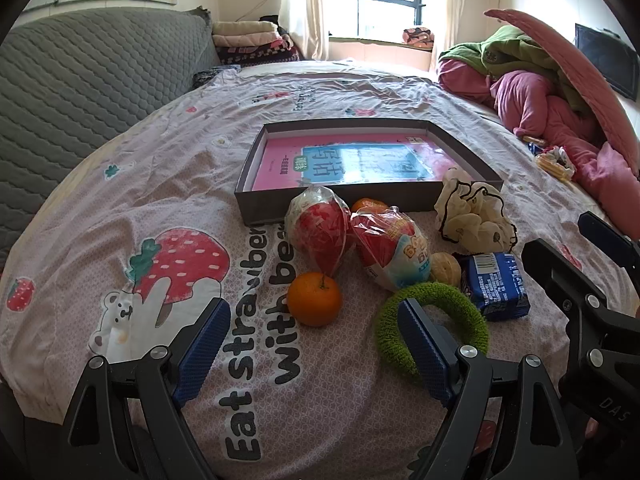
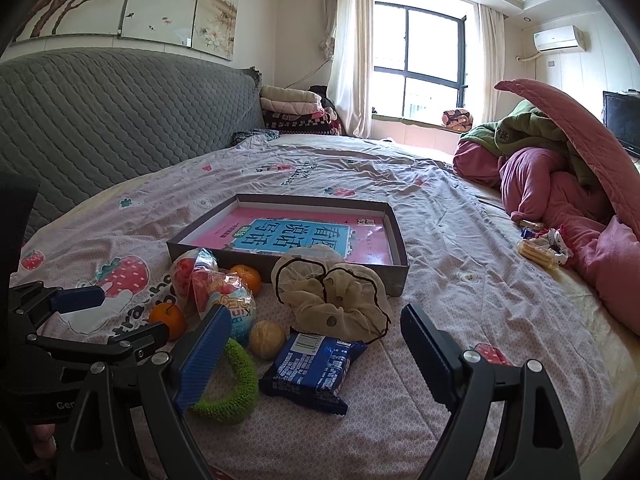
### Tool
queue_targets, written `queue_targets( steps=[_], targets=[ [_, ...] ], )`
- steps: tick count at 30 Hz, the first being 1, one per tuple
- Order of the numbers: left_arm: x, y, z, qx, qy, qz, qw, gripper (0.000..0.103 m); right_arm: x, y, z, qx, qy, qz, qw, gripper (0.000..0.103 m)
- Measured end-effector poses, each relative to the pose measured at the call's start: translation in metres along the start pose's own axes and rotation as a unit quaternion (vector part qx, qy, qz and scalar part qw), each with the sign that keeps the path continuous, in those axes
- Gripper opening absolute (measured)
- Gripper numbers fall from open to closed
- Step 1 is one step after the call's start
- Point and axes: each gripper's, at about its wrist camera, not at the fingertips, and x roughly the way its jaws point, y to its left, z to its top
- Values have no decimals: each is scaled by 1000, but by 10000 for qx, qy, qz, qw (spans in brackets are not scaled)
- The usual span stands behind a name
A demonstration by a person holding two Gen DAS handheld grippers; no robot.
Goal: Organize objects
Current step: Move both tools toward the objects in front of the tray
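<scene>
Pink-patterned bedsheet (image 1: 120,168), printed with strawberries and a bear, covers the bed and carries everything I list. Grey box (image 1: 256,168), shallow and lidless, lies flat past the cluster; inside it a pink book (image 1: 280,160) with a blue title panel lies flat. Cream scrunchie (image 1: 472,216), edged in black, sits just before the box's near right corner, touching its wall in my right view. Two wrapped eggs follow: first egg (image 1: 320,228), red and white, against the box's front wall; second egg (image 1: 388,252), with a blue-printed end, leaning on the first. Green ring (image 1: 436,320), fuzzy, lies nearest me, partly behind my left gripper's right finger. Blue packet (image 1: 496,284), barcode showing, lies just right of the ring. Near orange (image 1: 315,299), stem up, sits apart from the ring, below the first egg. Far orange (image 1: 368,205) peeks between the eggs and the box. Walnut (image 1: 444,268) sits between the second egg and the packet. My left gripper (image 1: 312,344) hovers above the sheet, jaws spread wide and holding nothing, the near orange just beyond the gap. My right gripper (image 2: 316,356) likewise hangs fully released, the packet lying on the sheet between its fingers, untouched.
</scene>
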Motion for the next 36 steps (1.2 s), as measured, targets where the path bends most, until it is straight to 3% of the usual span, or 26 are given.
queue_targets(
  steps=[29,36],
  targets=[
    [-6,2,2,-6,-110,-129,9999,86,-13,-7,5,66,-363,-207,9991,86],
    [-8,4,1,-78,40,-229,9997,86,-12,-18,4,188,-209,-294,9992,86]
  ],
)
